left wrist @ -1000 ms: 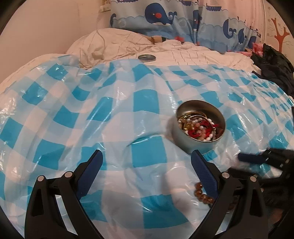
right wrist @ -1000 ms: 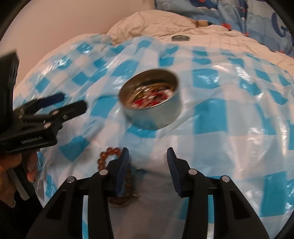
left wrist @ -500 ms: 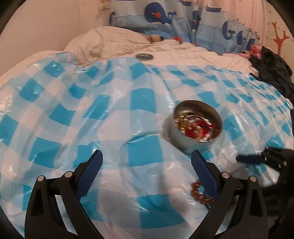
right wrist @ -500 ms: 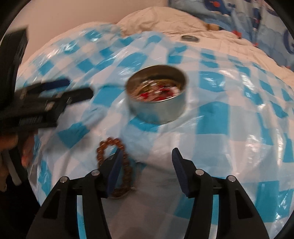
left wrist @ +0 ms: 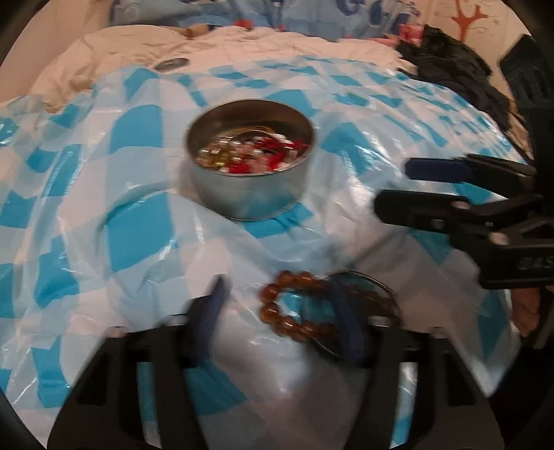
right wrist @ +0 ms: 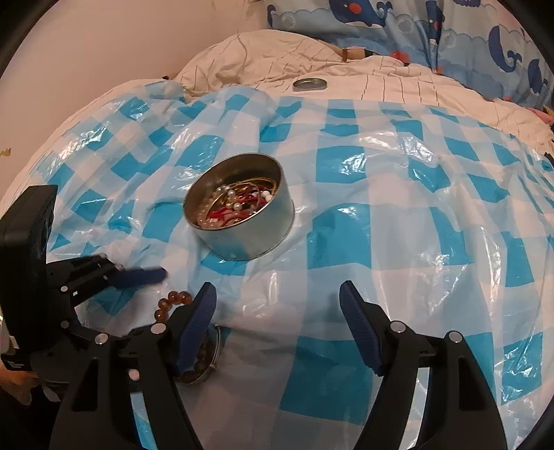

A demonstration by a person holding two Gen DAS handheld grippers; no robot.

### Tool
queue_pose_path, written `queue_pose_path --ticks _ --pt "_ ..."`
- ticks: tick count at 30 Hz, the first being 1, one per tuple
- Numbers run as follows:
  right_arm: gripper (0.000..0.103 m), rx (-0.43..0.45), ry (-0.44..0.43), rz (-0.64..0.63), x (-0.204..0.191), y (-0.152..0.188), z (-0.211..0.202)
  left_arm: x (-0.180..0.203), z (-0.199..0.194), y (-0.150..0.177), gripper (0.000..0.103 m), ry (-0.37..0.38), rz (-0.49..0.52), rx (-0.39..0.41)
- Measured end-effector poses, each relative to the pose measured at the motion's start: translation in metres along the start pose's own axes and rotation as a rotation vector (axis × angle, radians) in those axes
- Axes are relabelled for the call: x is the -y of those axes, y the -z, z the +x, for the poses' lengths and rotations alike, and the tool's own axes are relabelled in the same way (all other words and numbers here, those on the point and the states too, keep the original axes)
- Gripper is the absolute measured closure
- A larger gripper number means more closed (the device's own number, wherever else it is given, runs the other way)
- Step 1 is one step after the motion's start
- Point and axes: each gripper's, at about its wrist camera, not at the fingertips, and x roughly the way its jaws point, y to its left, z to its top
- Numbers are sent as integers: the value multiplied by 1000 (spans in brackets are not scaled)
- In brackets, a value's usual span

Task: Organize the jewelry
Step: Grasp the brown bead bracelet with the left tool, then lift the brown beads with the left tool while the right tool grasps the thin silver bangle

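A round metal tin holding beads and red jewelry stands on the blue-and-white checked plastic sheet; it also shows in the right wrist view. A brown bead bracelet with a thin metal bangle lies in front of the tin. My left gripper is open, its fingers on either side of the bracelet, the right finger over it. My right gripper is open and empty, just right of the bracelet. It also shows at the right of the left wrist view.
The tin's lid lies on the white quilt beyond the sheet. A whale-print pillow is at the back. Dark clothing lies at the far right. The bed surface is soft and bulging.
My left gripper has swung right and forward, so the bracelet now lies between its fingers and the tin is centred ahead. My right gripper has opened wider and shifted right.
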Motion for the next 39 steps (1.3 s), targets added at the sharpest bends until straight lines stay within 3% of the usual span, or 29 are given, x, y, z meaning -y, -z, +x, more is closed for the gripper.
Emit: queue_pose_path --ticks 1,2,3,5,10,16,19,22,26,31,32,33,34,39 --pt "32 0 -2 -1 -1 0 0 0 -2 0 72 10 -5 0" --pt "32 0 -6 -1 -1 1 0 -3 -4 1 90 10 -12 -1" --pt "32 -2 -8 0 -1 1 0 -9 -5 1 93 38 -33 -10" --pt "32 -13 -18 -4 -2 2 2 -17 -8 1 93 88 -74 -7" --pt "32 -40 -23 -63 -15 6 8 -26 -17 -1 93 106 -100 21" --pt "32 -69 -32 -85 -20 10 12 -49 -28 -4 93 9 -161 56" --pt "32 -82 -42 -122 -30 14 16 -58 -23 -3 93 -53 -171 29" --pt "32 -85 -44 -159 -40 18 18 -58 -14 -1 91 -101 -157 -4" --pt "34 -98 -54 -186 -47 21 21 -58 -14 -2 64 -99 -163 16" --pt "77 -128 -22 -250 -56 28 27 -48 1 1 61 -122 -102 -27" --pt "93 -128 -13 -277 -60 29 27 -47 1 1 70 -119 -94 -30" --pt "95 -129 -17 -290 -62 30 27 -46 0 0 84 -110 -86 -33" --pt "96 -122 -12 -299 -63 30 26 -44 -1 0 91 -130 -68 -31" --pt "100 -55 1 -229 -46 21 14 -43 -21 -6 93 -131 -58 28"
